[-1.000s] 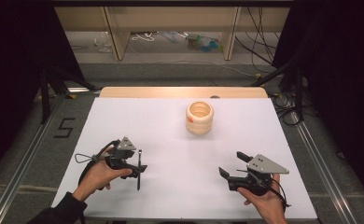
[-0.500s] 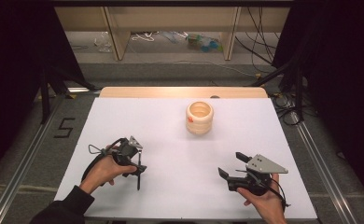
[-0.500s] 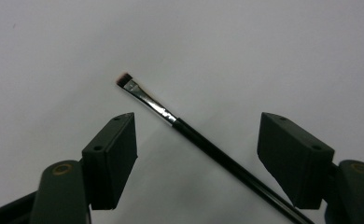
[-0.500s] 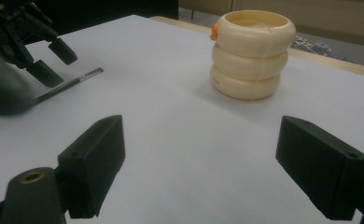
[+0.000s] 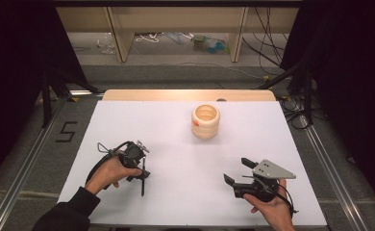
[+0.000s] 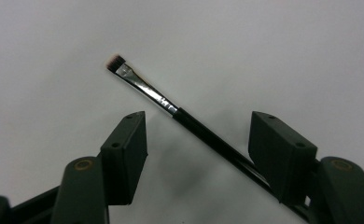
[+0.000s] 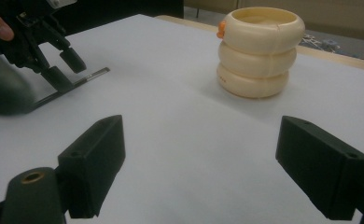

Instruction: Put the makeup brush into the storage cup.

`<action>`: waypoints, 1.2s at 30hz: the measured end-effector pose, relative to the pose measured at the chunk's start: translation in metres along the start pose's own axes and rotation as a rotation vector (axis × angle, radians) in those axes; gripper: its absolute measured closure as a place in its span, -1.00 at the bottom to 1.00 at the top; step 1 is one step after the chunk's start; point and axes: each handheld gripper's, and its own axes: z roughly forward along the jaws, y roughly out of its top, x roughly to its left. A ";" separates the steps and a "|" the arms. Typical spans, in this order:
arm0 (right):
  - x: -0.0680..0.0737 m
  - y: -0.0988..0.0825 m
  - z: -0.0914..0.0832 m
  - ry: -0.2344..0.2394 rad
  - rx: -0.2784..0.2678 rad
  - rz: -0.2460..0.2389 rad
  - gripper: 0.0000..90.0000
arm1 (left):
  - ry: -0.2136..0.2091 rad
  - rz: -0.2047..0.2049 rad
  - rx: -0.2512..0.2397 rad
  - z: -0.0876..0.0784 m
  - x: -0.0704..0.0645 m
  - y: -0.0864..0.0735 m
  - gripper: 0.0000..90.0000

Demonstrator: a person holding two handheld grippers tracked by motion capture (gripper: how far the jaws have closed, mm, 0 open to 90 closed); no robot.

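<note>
Brush [image 6: 189, 122] and left gripper [image 6: 196, 140] are together at the near left part of the white table [image 5: 176, 144]. The brush is thin, with a black handle, a silver collar and short reddish bristles, and it lies flat on the table. In the left gripper view it runs diagonally between the two black jaws, its bristle end beyond them and its handle passing close beside the right jaw. The jaws have just been closing, but a gap is visible on both sides of the handle, so the pads do not press on it yet and the brush is not grasped. In the high view the left gripper [image 5: 141, 174] points down over the brush [image 5: 142, 185], held by the left hand [image 5: 109, 172].

The right gripper [image 5: 237, 171] rests low at the near right part of the table, well apart from the brush. Its jaws stand wide with nothing between them. A cream cup [image 5: 206, 121] made of stacked rings, with a small orange mark at its rim, stands upright farther away near the middle of the table.
</note>
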 end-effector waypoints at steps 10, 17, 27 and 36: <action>0.001 0.000 0.000 0.005 0.003 0.009 -0.62 | -0.030 -0.021 0.047 0.004 0.004 0.003 0.08; -0.001 -0.001 0.001 -0.008 -0.010 -0.014 -0.62 | -0.019 0.005 0.064 0.002 0.007 0.003 0.31; 0.000 -0.001 0.001 -0.002 -0.006 0.008 -0.61 | -0.022 0.030 0.122 0.001 0.012 0.005 0.63; 0.000 -0.001 0.000 -0.004 0.011 0.010 -0.60 | -0.033 0.032 0.158 0.002 0.018 0.010 0.78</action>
